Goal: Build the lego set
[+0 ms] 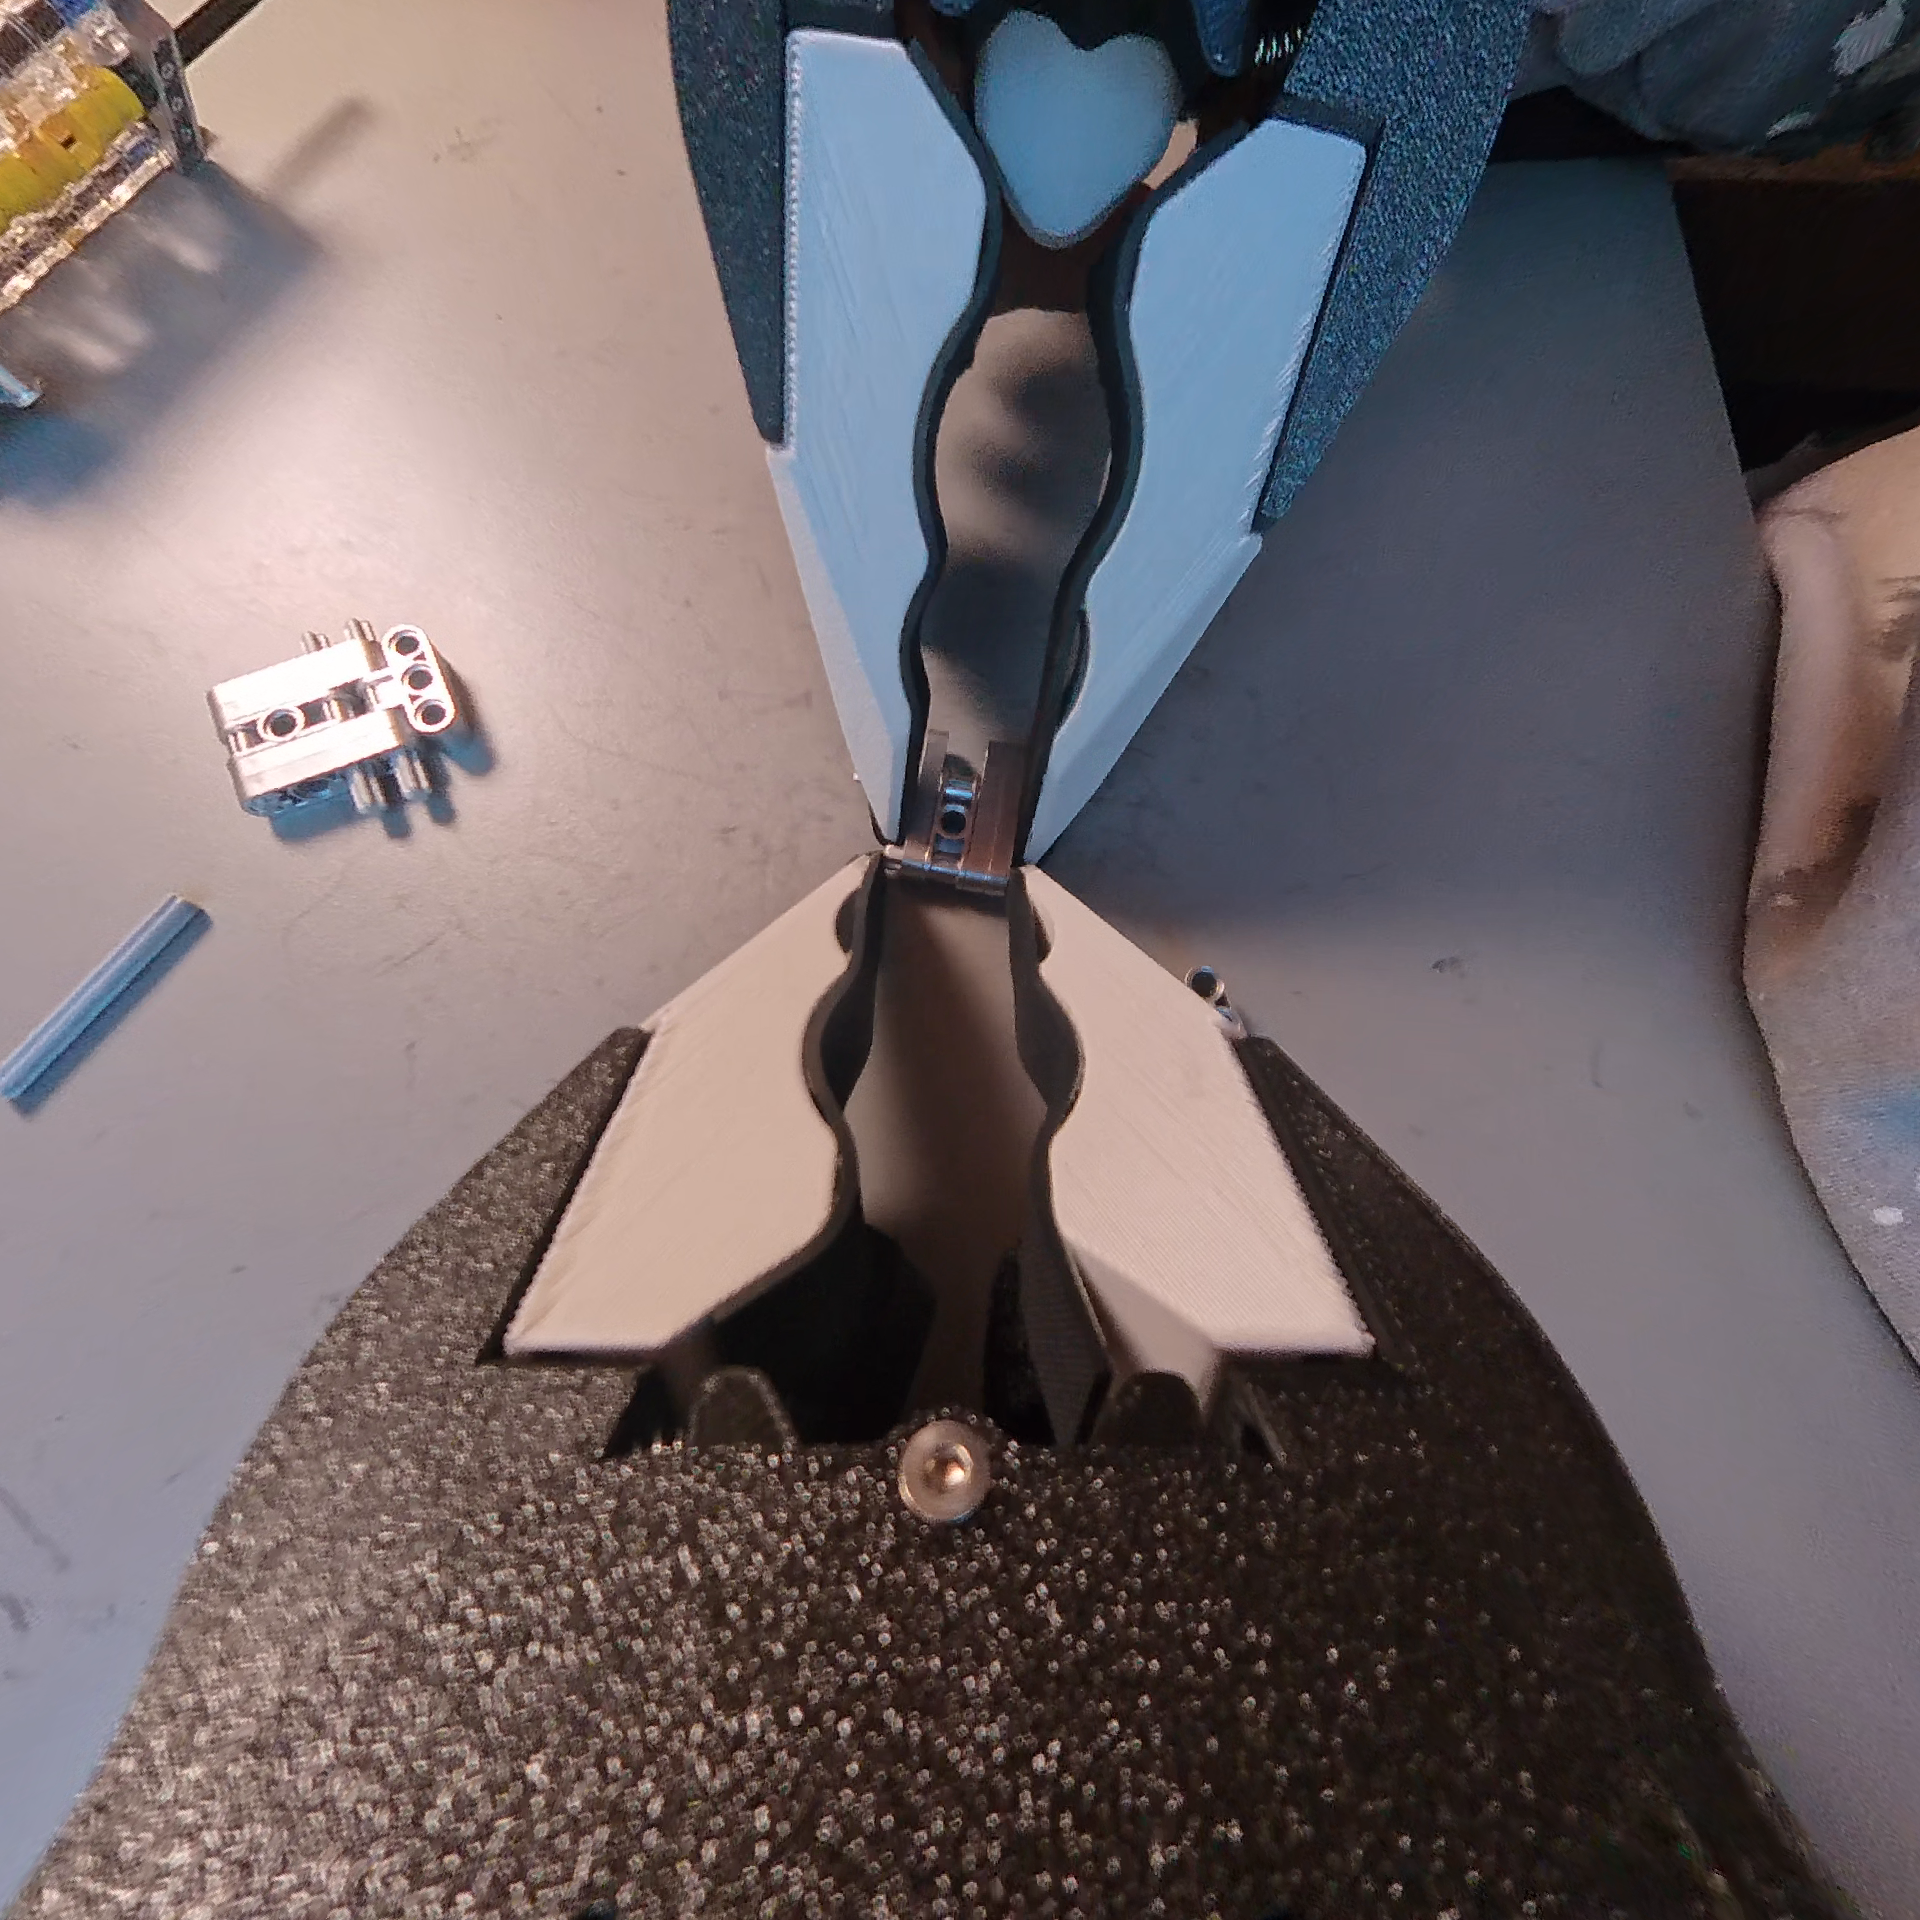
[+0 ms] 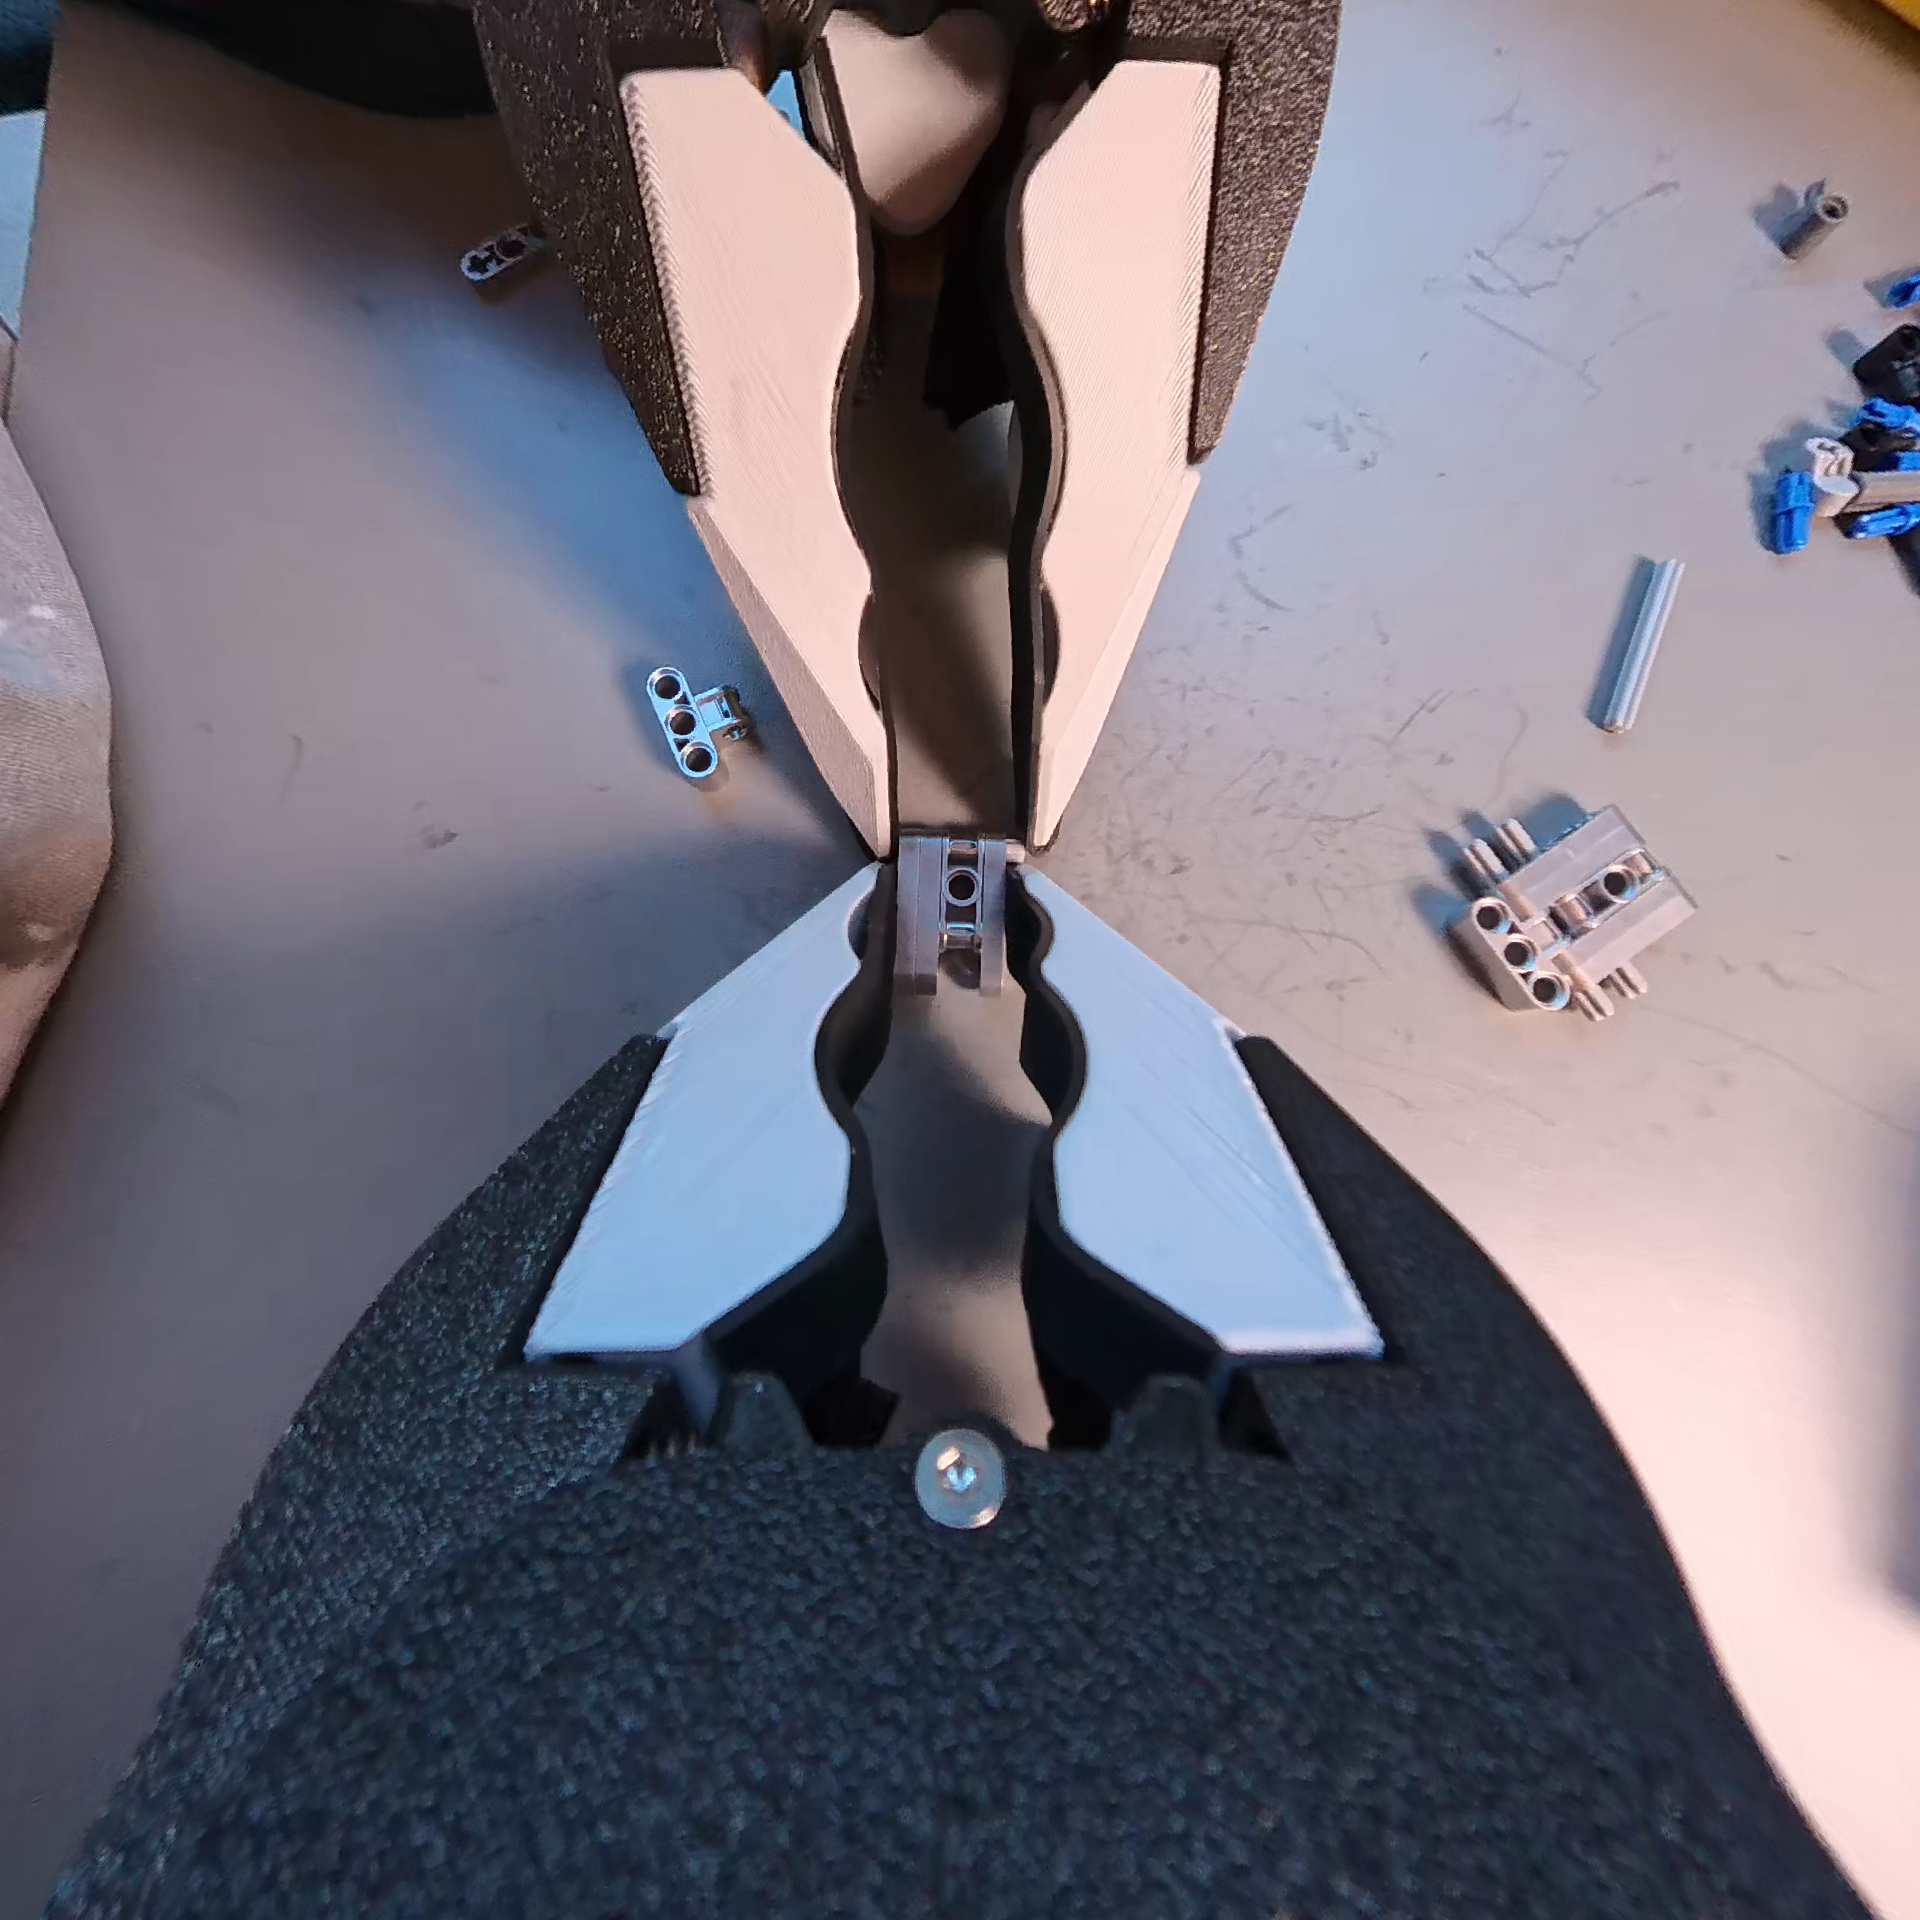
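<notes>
Grey scuffed table point(image 2: 1299, 1195), warm light on one side, a cloth-like heap at the table edge.

Nearest in each wrist view is that view's own gripper. Left gripper point(image 1: 943, 868) and right gripper point(image 2: 951, 914) meet tip to tip, both narrowed onto the same small grey holed-beam assembly point(image 2: 953, 909). In the right view the piece sits between the right gripper's tips, with the other gripper's tips touching its far end. In the left view only its near edge shows at the left tips; most of it lies between the opposing fingers.

Farther out: a bigger grey holed-beam block point(image 1: 338, 717) flat on the table, a grey axle rod point(image 1: 99, 997) near it, well apart from the grippers.

Risk, my read: both grips are right at the fingertips on a narrow part. Any twist or uneven pull between the hands could pop it loose or pull it apart, and it would drop to the table.

View differences: only the right view shows the small three-hole connector point(image 2: 698, 720), a short grey link point(image 2: 502, 249) and the blue and black parts pile point(image 2: 1860, 457). Only the left view shows the clear-and-yellow build point(image 1: 73, 166) at the far corner.
</notes>
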`<move>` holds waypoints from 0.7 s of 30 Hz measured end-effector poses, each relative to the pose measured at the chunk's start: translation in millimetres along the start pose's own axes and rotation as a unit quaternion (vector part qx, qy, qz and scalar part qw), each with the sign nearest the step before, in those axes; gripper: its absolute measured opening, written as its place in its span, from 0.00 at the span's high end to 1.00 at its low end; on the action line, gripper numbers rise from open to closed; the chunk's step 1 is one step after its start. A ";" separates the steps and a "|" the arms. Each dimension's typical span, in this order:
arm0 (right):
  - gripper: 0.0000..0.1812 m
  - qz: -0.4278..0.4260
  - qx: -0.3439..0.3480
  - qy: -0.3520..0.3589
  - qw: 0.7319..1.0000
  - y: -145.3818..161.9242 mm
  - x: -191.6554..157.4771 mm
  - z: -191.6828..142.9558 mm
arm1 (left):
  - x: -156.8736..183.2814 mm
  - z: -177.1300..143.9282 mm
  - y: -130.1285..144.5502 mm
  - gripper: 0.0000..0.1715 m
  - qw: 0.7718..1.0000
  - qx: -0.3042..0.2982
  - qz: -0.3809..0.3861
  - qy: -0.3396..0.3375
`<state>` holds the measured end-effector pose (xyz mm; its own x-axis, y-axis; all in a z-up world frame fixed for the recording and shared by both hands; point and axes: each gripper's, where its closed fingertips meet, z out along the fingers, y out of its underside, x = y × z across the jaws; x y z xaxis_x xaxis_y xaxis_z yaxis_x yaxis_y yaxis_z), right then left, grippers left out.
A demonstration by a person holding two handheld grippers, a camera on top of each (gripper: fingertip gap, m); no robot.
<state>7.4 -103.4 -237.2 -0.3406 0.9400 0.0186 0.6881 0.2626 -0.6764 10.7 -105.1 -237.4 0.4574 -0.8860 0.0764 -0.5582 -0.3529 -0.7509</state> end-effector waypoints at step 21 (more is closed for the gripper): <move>0.86 0.023 0.030 -0.007 0.999 16.1 23.5 -30.5 | -39.9 -25.3 -0.3 0.89 0.996 0.026 -0.013 -0.086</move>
<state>30.0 -70.4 -225.2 -0.3189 0.9475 -0.0237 0.6631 0.2052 -0.7199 -24.9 -77.3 -223.7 0.5848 -0.8110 -0.0138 -0.5105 -0.3548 -0.7833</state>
